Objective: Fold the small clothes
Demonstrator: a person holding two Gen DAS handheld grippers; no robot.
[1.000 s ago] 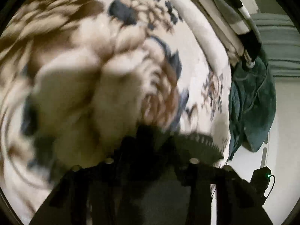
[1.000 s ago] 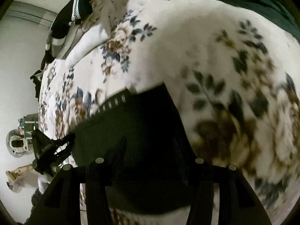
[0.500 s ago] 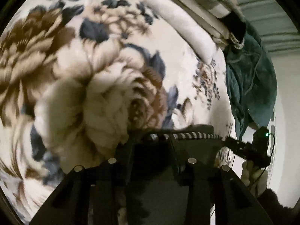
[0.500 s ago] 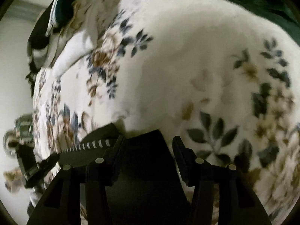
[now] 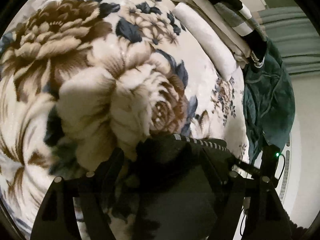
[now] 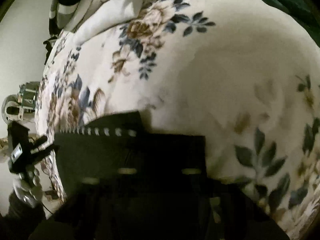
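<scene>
A small black garment with a white-dashed band lies on the floral blanket; it shows in the left wrist view (image 5: pixel 176 156) and in the right wrist view (image 6: pixel 128 152). My left gripper (image 5: pixel 162 158) is open, its fingers (image 5: pixel 112 160) spread wide over the garment's near edge. My right gripper (image 6: pixel 156 172) is blurred against the dark cloth, so its fingers cannot be made out. The left gripper also shows at the left edge of the right wrist view (image 6: pixel 30 150), beside the garment's banded corner.
A stack of folded clothes (image 5: pixel 218 34) with a black-and-white striped piece (image 5: pixel 244 20) on top sits at the far end of the floral blanket (image 5: pixel 100 60). A crumpled dark green garment (image 5: pixel 268 100) lies to the right of it. The blanket's edge drops off at the right.
Both grippers came down with the black garment onto the blanket. My left gripper's fingers, closer together before, have spread wide. The right view has become blurred.
</scene>
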